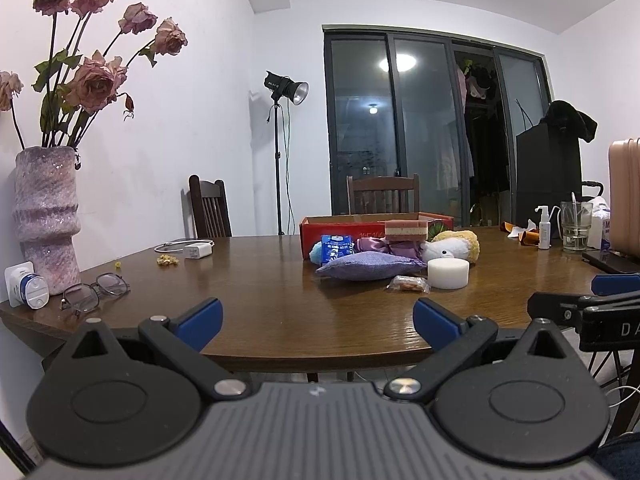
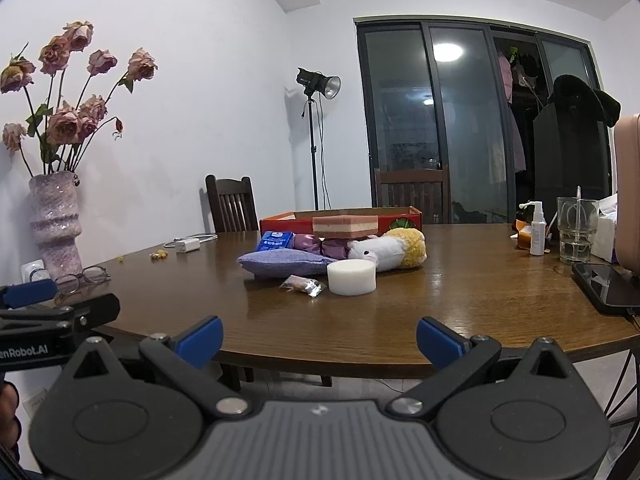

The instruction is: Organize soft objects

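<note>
A heap of soft things lies mid-table in front of a red cardboard box [image 1: 340,229] [image 2: 280,224]: a lilac cloth pouch [image 1: 366,266] [image 2: 286,262], a white round sponge [image 1: 448,274] [image 2: 352,277], a white and yellow plush toy [image 1: 456,246] [image 2: 390,250], a purple satin bundle [image 1: 384,247] [image 2: 316,245], a pink layered sponge [image 1: 406,228] [image 2: 345,225], a blue packet [image 1: 336,247] [image 2: 274,241] and a small snack wrapper [image 1: 408,284] [image 2: 302,285]. My left gripper [image 1: 318,322] and right gripper [image 2: 320,338] hover open at the near table edge, well short of the heap, both holding nothing.
A pink vase [image 1: 46,216] of dried roses, glasses [image 1: 94,290] and a white charger [image 1: 198,250] occupy the left side. A glass [image 2: 576,228], spray bottle [image 2: 538,228], tissue pack [image 2: 606,228] and black phone [image 2: 608,284] stand right. Two wooden chairs [image 1: 210,208] sit behind the table.
</note>
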Demonstrator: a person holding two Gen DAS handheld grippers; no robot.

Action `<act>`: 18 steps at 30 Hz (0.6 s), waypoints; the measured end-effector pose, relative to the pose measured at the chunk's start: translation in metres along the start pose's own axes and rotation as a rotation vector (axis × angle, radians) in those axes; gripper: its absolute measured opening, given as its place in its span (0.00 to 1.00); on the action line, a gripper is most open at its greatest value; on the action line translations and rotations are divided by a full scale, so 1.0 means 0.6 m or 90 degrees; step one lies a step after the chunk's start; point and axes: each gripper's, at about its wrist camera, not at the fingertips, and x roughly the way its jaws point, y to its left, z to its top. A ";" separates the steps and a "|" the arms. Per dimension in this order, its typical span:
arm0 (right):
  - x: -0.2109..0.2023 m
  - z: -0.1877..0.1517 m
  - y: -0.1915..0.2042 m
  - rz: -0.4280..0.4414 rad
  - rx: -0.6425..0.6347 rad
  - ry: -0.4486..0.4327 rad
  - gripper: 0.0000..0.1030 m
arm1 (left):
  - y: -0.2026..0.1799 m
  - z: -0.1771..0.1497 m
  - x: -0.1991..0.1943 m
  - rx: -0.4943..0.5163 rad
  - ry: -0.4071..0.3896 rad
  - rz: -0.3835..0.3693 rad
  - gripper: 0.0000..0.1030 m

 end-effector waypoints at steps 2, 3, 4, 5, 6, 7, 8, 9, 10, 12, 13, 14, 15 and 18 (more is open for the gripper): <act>0.000 0.000 0.000 0.000 0.000 0.000 1.00 | 0.000 0.000 0.000 0.000 0.000 0.000 1.00; 0.000 0.000 0.000 0.000 0.000 0.000 1.00 | 0.001 0.000 0.000 0.000 0.000 0.000 1.00; 0.000 0.000 0.000 0.000 0.000 0.000 1.00 | 0.000 0.000 0.000 -0.001 0.000 0.000 1.00; 0.000 0.000 0.000 0.000 0.001 0.000 1.00 | 0.000 0.000 0.000 0.000 0.001 0.000 1.00; 0.000 0.000 0.000 0.000 0.001 0.000 1.00 | 0.000 0.000 0.000 0.000 0.001 0.000 1.00; 0.000 0.000 0.000 0.000 0.001 0.001 1.00 | 0.000 0.000 0.000 0.000 0.000 0.000 1.00; 0.000 0.000 0.000 0.001 0.001 0.000 1.00 | 0.000 0.000 0.000 0.000 0.000 0.000 1.00; 0.000 0.000 0.000 0.002 0.001 0.000 1.00 | 0.000 0.000 0.000 0.000 0.000 0.000 1.00; 0.000 0.000 0.000 0.003 0.001 0.000 1.00 | 0.000 0.001 0.001 0.000 0.001 0.000 1.00; 0.000 0.000 0.000 0.004 0.001 -0.001 1.00 | 0.000 0.000 0.000 0.000 0.001 0.000 1.00; 0.000 -0.001 0.000 0.004 0.000 -0.001 1.00 | 0.000 0.000 0.000 0.000 0.000 0.000 1.00; 0.000 -0.001 0.000 0.005 0.000 -0.001 1.00 | 0.000 0.000 0.000 0.000 0.000 0.000 1.00; 0.000 -0.001 0.001 0.004 0.000 -0.001 1.00 | 0.000 0.000 0.000 0.000 0.000 0.000 1.00; 0.000 -0.002 0.000 0.002 0.000 -0.001 1.00 | 0.000 0.000 0.000 0.000 0.001 0.000 1.00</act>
